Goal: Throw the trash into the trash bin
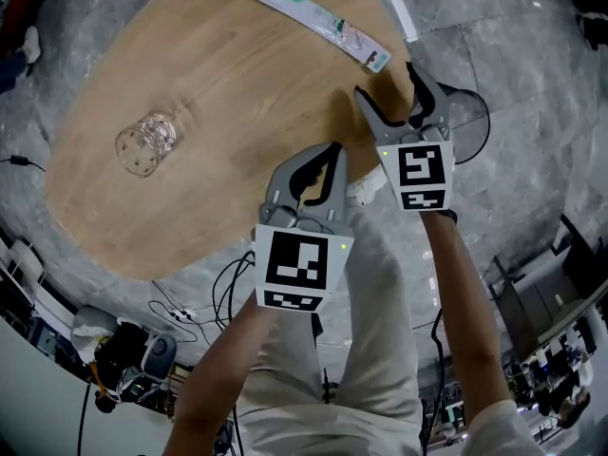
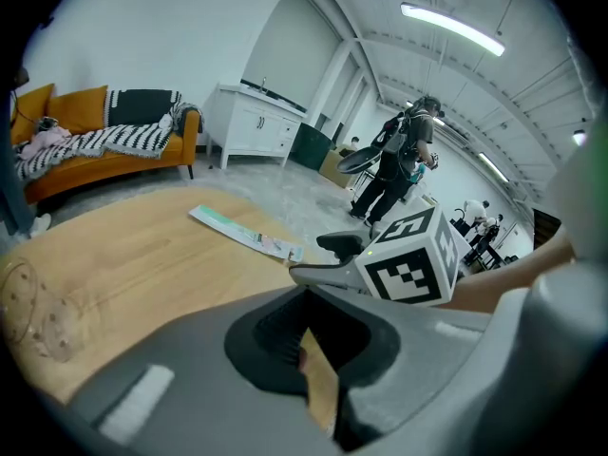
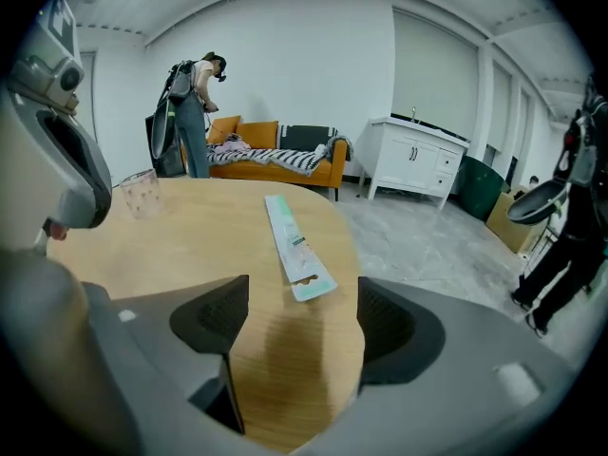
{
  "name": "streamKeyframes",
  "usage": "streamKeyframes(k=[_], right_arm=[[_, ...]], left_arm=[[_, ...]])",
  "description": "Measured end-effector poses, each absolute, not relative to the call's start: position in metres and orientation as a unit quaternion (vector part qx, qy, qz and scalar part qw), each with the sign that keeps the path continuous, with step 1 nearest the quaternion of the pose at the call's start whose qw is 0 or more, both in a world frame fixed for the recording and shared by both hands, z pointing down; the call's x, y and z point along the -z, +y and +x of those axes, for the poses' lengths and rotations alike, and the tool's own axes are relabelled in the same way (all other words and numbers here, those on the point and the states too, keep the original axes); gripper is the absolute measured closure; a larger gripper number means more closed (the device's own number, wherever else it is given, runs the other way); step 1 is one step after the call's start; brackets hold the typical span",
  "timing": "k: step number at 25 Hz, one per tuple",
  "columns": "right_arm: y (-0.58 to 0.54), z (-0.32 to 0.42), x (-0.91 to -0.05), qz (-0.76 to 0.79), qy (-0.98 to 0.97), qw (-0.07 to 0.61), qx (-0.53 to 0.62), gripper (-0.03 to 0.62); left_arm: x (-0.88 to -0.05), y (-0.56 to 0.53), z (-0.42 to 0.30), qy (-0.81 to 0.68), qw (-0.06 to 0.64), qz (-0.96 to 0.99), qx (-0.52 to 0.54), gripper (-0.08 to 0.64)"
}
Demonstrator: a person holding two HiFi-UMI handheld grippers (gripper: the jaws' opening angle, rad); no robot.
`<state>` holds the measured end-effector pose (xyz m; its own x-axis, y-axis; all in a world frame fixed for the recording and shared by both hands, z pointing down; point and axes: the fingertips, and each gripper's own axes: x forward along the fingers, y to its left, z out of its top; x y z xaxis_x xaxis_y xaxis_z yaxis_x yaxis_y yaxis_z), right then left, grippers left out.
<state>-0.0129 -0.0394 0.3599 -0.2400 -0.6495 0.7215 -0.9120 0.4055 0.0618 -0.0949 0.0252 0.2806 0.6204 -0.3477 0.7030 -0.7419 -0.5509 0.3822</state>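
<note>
Pointing at the flat wrapper [image 1: 318,19] that lies near the far edge of the bench [image 1: 237,112], the right claw [image 1: 385,79] stands open and empty, short of it. The left claw [image 1: 328,155] is drawn together, holding nothing. Being thin and flat, the wrapper may slip the pads or slide off the edge.

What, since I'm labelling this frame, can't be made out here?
No bin shows clearly; the wire ring in the head view is half behind the right hand-held gripper.
The white thing at the table edge, head view: partly covered by the left hand-held gripper and the right one.
Print on the packet: too small in every view.
The cup, left gripper view: blurred at the lens edge.
</note>
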Motion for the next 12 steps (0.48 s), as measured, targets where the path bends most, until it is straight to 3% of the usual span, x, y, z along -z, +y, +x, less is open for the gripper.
streamKeyframes(k=[12], right_arm=[[-0.056, -0.017, -0.387, 0.462, -0.783, 0.389, -0.147, 0.239]], left_arm=[[-0.290, 0.019, -0.122, -0.350, 0.351, 0.820, -0.285, 0.560]])
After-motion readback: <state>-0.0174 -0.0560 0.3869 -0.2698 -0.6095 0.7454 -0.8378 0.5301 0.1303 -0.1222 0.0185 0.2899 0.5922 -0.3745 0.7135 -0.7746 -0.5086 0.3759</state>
